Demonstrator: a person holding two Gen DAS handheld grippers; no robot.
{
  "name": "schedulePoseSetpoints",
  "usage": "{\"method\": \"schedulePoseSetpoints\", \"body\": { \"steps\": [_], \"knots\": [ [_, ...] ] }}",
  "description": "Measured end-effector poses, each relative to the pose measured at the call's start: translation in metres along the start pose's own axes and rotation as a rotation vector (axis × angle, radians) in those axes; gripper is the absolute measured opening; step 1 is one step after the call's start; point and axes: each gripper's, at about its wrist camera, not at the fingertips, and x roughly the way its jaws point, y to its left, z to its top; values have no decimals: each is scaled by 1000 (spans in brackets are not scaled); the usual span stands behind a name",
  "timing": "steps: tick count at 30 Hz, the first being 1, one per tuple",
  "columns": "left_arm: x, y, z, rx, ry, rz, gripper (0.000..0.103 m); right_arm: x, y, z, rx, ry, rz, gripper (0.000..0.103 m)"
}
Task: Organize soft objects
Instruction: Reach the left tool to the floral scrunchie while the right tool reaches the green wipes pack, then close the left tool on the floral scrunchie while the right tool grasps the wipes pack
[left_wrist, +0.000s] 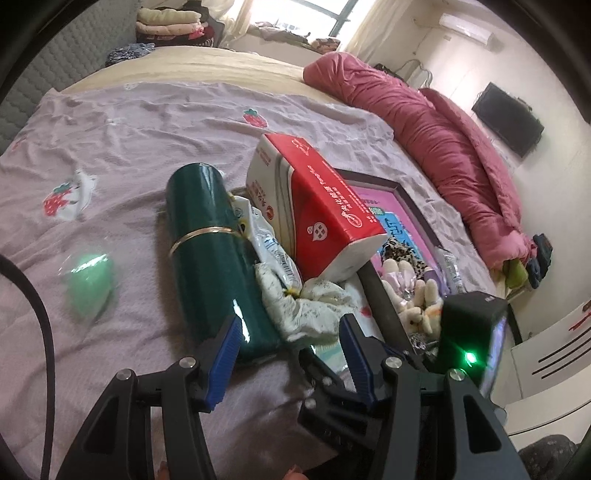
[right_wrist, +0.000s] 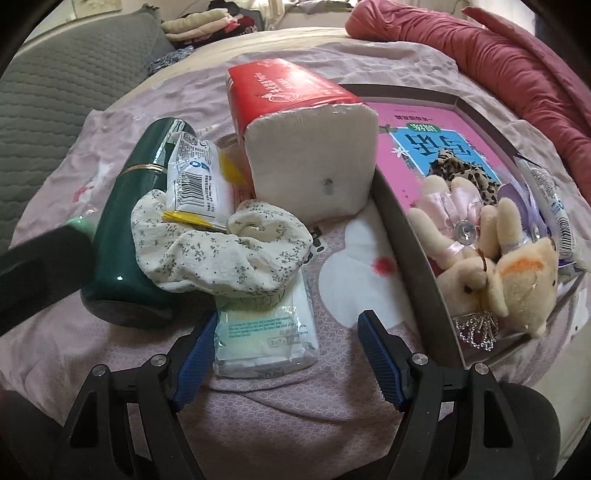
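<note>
Blurred green object (left_wrist: 90, 286) beside flask (left_wrist: 207, 254)

The left gripper (left_wrist: 291, 328) is a matte black frame of angular linkage arms with triangular cut-outs, each pivot capped by a round silver screw head. Its two fingers (left_wrist: 226, 354) carry ribbed royal-blue pads. A thick black cable (left_wrist: 35, 306) arcs along the 9 o'clock edge of the left wrist view. At 4 o'clock in that view sits the other unit's black box-shaped camera housing (left_wrist: 472, 332), with a small green light glowing on it and a glassy front.

The right gripper (right_wrist: 286, 328) has the same build: black skeletal arms, silver screw heads, and blue ridged fingers (right_wrist: 380, 358) tapering toward the tips.
</note>
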Motion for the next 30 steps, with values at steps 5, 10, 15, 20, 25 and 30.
{"method": "schedulePoseSetpoints", "body": {
  "steps": [5,10,15,20,25,30],
  "knots": [
    [18,-8,10,30,15,4,54,1,-5,0,18,7,19,77],
    [34,-15,14,64,52,19,54,2,-12,1,46,17,40,77],
    [53,-21,12,95,111,44,39,4,-17,1,57,25,52,77],
    [71,-26,15,109,166,59,28,6,-15,2,48,28,48,78],
    [80,-33,21,124,190,64,9,5,-16,2,61,18,72,65],
    [82,-35,20,126,194,41,2,8,-19,3,76,25,133,50]
  ]
}}
